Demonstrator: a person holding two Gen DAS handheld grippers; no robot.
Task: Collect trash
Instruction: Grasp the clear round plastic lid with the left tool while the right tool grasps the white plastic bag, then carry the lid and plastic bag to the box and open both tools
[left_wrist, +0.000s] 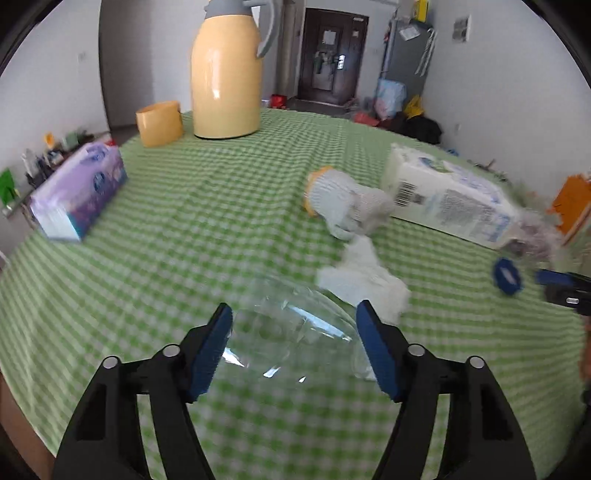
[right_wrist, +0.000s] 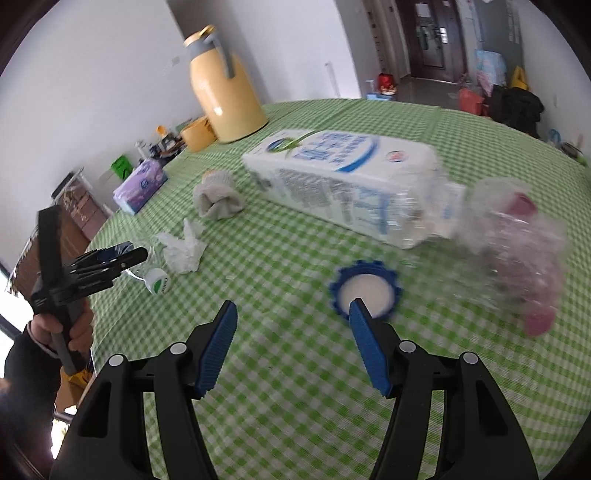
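Note:
A clear plastic bottle (left_wrist: 295, 332) lies on the green checked tablecloth between the open fingers of my left gripper (left_wrist: 293, 314); its white cap end shows in the right wrist view (right_wrist: 159, 281). A crumpled white tissue (left_wrist: 365, 280) lies just beyond it. A blue cap (right_wrist: 364, 291) with a white inside lies just ahead of my open, empty right gripper (right_wrist: 291, 314), by the right fingertip. A large white milk jug (right_wrist: 343, 181) lies on its side further back. A crumpled clear and pink wrapper (right_wrist: 517, 251) lies to the right.
A grey glove (left_wrist: 343, 203) lies near the jug. A yellow thermos (left_wrist: 225, 74) and a yellow cup (left_wrist: 159, 123) stand at the back. A purple tissue pack (left_wrist: 79, 192) lies at the left edge of the table (left_wrist: 184, 221).

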